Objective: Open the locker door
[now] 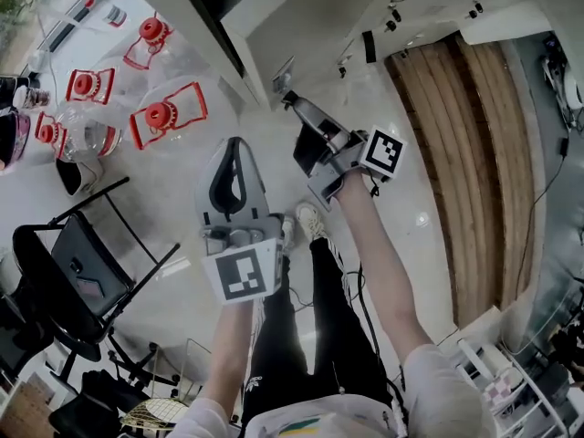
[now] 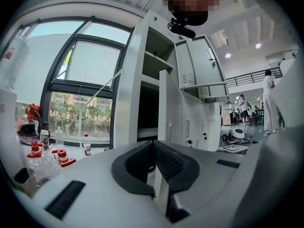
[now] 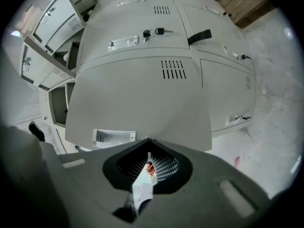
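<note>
Locker door: in the head view it cannot be told apart from the rest of the locker bank at the top of the frame. The right gripper is held with its tip against that bank. The left gripper is held lower, over the pale floor, clear of the lockers. Two marker cubes are seen, one on each gripper. At least four red-capped water bottles are counted on the floor at left, beside a black chair.

Left gripper view: the left gripper is shown with its fingers closed tip to tip and nothing clamped. Beyond it, one lower door is seen ajar, and two upper doors are swung open. A window is seen at left.

Right gripper view: the fingers of the right gripper are drawn together, tips meeting at the lower edge of the grey locker door, just beside its recessed handle. A small white and orange piece is seen in the slit between the pads; it cannot be identified. Two groups of vent slots and two keys in locks are counted on the closed doors.
</note>
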Action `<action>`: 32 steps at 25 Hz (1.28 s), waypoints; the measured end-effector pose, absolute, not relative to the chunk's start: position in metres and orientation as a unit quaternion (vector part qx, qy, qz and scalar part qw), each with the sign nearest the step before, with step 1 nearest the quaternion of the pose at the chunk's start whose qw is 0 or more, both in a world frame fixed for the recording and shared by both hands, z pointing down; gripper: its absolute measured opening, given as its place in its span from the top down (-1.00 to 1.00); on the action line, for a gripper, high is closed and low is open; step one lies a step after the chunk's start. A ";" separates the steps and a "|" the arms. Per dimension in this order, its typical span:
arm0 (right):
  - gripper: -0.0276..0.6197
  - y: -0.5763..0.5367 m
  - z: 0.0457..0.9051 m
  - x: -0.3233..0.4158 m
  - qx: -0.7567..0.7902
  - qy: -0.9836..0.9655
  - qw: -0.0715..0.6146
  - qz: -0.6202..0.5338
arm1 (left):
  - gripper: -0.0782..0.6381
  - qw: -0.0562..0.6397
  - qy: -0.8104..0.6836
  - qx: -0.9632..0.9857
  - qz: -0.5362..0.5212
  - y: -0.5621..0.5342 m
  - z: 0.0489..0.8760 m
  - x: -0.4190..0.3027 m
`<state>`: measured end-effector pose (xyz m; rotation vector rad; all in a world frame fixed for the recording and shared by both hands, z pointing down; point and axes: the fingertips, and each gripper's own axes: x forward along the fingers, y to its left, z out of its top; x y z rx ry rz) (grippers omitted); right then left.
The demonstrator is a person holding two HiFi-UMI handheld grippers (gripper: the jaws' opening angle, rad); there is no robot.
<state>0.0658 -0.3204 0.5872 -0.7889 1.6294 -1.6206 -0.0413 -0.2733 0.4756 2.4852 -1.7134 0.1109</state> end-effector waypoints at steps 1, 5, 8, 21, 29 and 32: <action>0.85 -0.315 0.588 0.071 -0.309 0.626 0.349 -0.625 | 0.73 0.062 -0.564 0.822 0.040 -0.271 0.478 -0.039; 0.85 -0.292 0.589 0.099 -0.330 0.616 0.355 -0.621 | 0.73 0.067 -0.560 0.825 0.043 -0.266 0.479 -0.030; 0.85 -0.278 0.591 0.121 -0.347 0.609 0.360 -0.616 | 0.73 0.063 -0.552 0.830 0.040 -0.265 0.475 -0.021; 0.85 -0.247 0.596 0.241 -0.441 0.565 0.411 -0.564 | 0.73 0.054 -0.506 0.860 0.036 -0.266 0.469 0.041; 0.86 -0.257 0.593 0.296 -0.453 0.563 0.423 -0.547 | 0.73 0.060 -0.473 0.878 0.055 -0.257 0.479 0.080; 0.86 -0.260 0.593 0.311 -0.458 0.558 0.427 -0.544 | 0.73 0.058 -0.468 0.880 0.058 -0.256 0.479 0.090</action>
